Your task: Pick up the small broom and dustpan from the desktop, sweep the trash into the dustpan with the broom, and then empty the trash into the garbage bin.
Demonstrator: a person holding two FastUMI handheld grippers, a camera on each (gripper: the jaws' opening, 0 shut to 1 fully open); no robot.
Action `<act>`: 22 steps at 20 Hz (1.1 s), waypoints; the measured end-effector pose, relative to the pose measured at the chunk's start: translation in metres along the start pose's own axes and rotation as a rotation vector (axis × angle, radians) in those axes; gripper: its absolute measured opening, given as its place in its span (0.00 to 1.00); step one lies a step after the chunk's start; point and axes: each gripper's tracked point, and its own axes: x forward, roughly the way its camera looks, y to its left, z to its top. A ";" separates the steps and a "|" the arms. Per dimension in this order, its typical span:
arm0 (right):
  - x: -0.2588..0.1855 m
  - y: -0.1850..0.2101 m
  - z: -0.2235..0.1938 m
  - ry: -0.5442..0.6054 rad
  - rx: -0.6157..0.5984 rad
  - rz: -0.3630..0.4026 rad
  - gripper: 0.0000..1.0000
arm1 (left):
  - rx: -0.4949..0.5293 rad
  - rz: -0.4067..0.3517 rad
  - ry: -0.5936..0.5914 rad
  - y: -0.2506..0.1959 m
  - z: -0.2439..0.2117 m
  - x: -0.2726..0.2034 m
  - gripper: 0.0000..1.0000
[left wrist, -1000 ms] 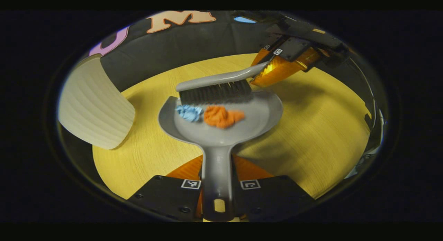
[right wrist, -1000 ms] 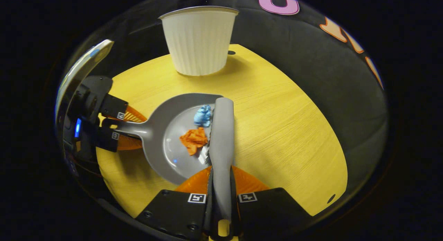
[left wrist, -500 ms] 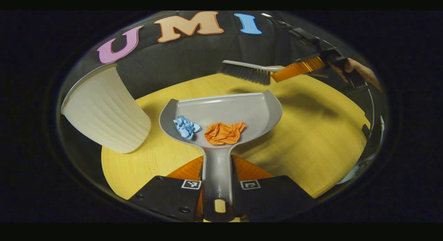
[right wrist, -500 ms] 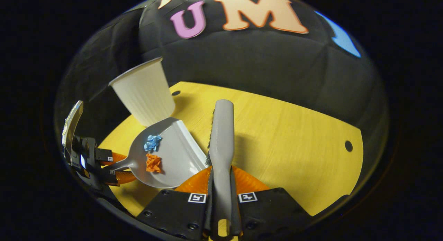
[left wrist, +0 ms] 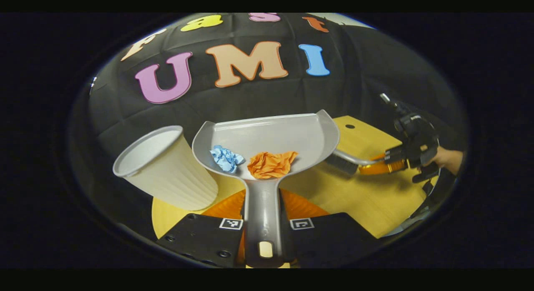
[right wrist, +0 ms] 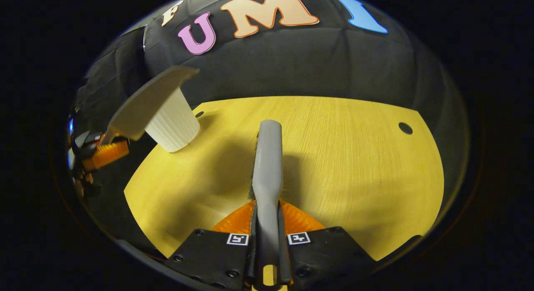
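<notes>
My left gripper (left wrist: 262, 208) is shut on the handle of the grey dustpan (left wrist: 267, 134), which hangs lifted above the table. A crumpled blue paper ball (left wrist: 226, 157) and an orange one (left wrist: 272, 164) lie in the pan near the handle. The white ribbed garbage bin (left wrist: 167, 174) stands just left of the pan, its mouth open upward. My right gripper (right wrist: 267, 218) is shut on the handle of the grey broom (right wrist: 267, 157), held low over the yellow table (right wrist: 342, 157). In the right gripper view the dustpan's underside (right wrist: 146, 101) hangs beside the bin (right wrist: 175, 124).
The right gripper (left wrist: 390, 165) with the broom's bristles (left wrist: 342, 161) shows at the right in the left gripper view, with a hand (left wrist: 448, 159) behind it. Small holes (right wrist: 405, 127) mark the table's far corners. The black cloth wall rises behind the table.
The dustpan has risen off the table with both paper balls and come nearer the bin. The broom has swung away from the pan, to the right and down over the table.
</notes>
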 end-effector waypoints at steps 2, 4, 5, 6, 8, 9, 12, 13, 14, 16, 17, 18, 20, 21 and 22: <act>-0.002 0.006 -0.014 0.015 -0.006 0.013 0.18 | 0.021 0.043 -0.020 0.004 0.003 -0.002 0.25; -0.003 0.015 -0.027 0.019 -0.010 0.025 0.19 | 0.088 0.120 -0.038 0.013 0.003 0.002 0.26; -0.002 0.021 -0.030 0.019 -0.007 0.033 0.19 | 0.112 0.162 -0.043 0.017 0.002 0.003 0.25; -0.002 0.023 -0.034 0.022 -0.004 0.039 0.18 | 0.129 0.196 -0.042 0.021 0.000 0.005 0.27; 0.000 0.030 -0.038 0.026 0.005 0.050 0.19 | 0.130 0.262 -0.041 0.019 -0.001 0.009 0.25; 0.000 0.033 -0.042 0.030 0.008 0.054 0.19 | 0.135 0.299 -0.033 0.018 0.000 0.010 0.26; 0.000 0.037 -0.050 0.042 0.005 0.063 0.18 | 0.214 0.429 0.028 0.021 -0.007 0.010 0.24; 0.000 0.037 -0.050 0.046 0.005 0.066 0.19 | 0.241 0.460 0.054 0.024 -0.007 0.009 0.27; 0.001 0.037 -0.051 0.051 0.001 0.067 0.18 | 0.265 0.486 0.073 0.025 -0.007 0.009 0.27; 0.002 0.038 -0.053 0.064 -0.011 0.067 0.18 | 0.342 0.538 0.123 0.029 -0.008 0.007 0.26; 0.001 0.038 -0.053 0.069 -0.019 0.067 0.18 | 0.408 0.559 0.151 0.029 -0.008 0.005 0.24; -0.001 0.038 -0.052 0.076 -0.025 0.069 0.18 | 0.484 0.578 0.183 0.028 -0.009 0.003 0.28; -0.005 0.037 -0.048 0.086 -0.040 0.068 0.18 | 0.656 0.596 0.242 0.022 -0.008 0.003 0.26; -0.007 0.037 -0.047 0.091 -0.046 0.068 0.18 | 0.742 0.600 0.269 0.018 -0.008 0.003 0.26; -0.008 0.037 -0.046 0.097 -0.051 0.070 0.18 | 0.816 0.605 0.295 0.014 -0.008 0.005 0.24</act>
